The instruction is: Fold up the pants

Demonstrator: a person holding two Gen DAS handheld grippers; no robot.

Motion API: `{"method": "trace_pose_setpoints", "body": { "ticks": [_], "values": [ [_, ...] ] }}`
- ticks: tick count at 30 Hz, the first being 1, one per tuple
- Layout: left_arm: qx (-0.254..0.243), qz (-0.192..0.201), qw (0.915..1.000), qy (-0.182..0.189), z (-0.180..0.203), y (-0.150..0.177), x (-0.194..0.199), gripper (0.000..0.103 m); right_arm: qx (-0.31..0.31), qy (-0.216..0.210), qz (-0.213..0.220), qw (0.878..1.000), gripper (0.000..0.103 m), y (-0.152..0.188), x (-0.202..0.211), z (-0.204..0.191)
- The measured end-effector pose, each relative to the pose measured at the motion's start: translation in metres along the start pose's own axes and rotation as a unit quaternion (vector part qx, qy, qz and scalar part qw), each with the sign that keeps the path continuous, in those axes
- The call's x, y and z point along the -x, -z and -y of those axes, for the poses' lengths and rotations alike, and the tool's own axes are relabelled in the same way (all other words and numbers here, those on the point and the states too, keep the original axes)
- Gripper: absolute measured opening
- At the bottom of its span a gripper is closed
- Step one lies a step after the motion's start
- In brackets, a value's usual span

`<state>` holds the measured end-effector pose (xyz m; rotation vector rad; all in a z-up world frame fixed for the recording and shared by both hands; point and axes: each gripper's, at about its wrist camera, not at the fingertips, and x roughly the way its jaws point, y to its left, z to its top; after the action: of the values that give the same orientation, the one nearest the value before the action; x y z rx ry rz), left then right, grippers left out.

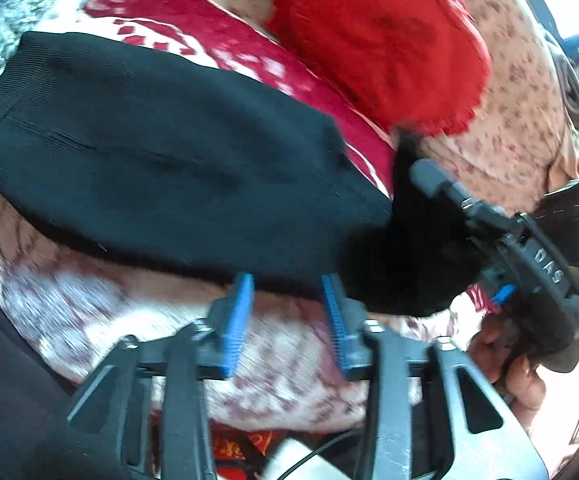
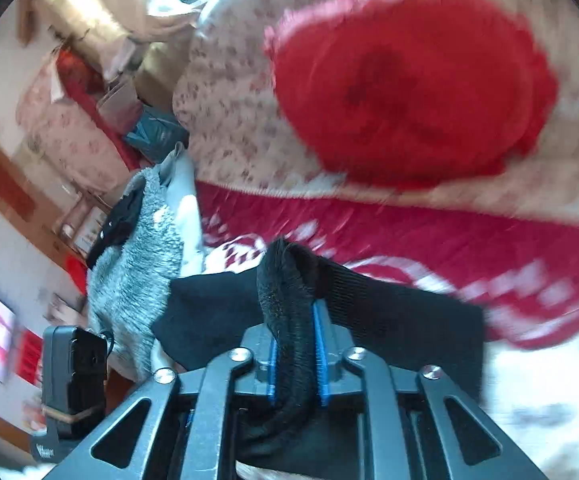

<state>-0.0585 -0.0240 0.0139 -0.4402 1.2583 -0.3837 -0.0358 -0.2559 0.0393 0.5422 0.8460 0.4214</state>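
Observation:
The black pants [image 1: 161, 160] lie stretched across a red and white patterned bed cover [image 1: 249, 60]. My left gripper [image 1: 287, 304] is open and empty, its blue pads just short of the pants' near edge. My right gripper [image 2: 295, 340] is shut on a bunched end of the pants [image 2: 289, 280], lifted off the cover. In the left wrist view the right gripper [image 1: 429, 184] shows at the right, holding that bunched end [image 1: 405, 264] up, with the person's hand [image 1: 517, 372] below it.
A red round cushion [image 1: 377, 40] lies on the floral sheet [image 1: 521, 120] behind the pants; it also shows in the right wrist view [image 2: 409, 88]. A grey fluffy garment [image 2: 137, 264] lies at the bed's left end. Furniture and clutter stand beyond at left.

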Motion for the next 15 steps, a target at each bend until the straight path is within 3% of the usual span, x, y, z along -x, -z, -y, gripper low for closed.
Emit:
{"method": "trace_pose_setpoints", "body": {
  "ticks": [2,5,9,15],
  "values": [
    [0.005,0.0,1.0,-0.006,-0.008,-0.006,-0.004,0.042,-0.047,-0.036,-0.039,0.998,0.029,0.002,-0.025,0.01],
    [-0.001,0.003,1.0,-0.006,-0.007,-0.01,-0.011,0.05,-0.021,-0.03,-0.014,0.999,0.031,0.002,-0.008,0.006],
    [-0.011,-0.004,0.9999,0.001,0.007,-0.013,-0.022,0.058,0.039,0.059,0.004,0.997,0.031,0.008,0.033,0.007],
    [-0.054,-0.016,0.9984,-0.009,0.041,-0.01,-0.05,0.058,0.037,0.114,-0.032,0.992,0.029,0.044,0.034,0.046]
  ]
}}
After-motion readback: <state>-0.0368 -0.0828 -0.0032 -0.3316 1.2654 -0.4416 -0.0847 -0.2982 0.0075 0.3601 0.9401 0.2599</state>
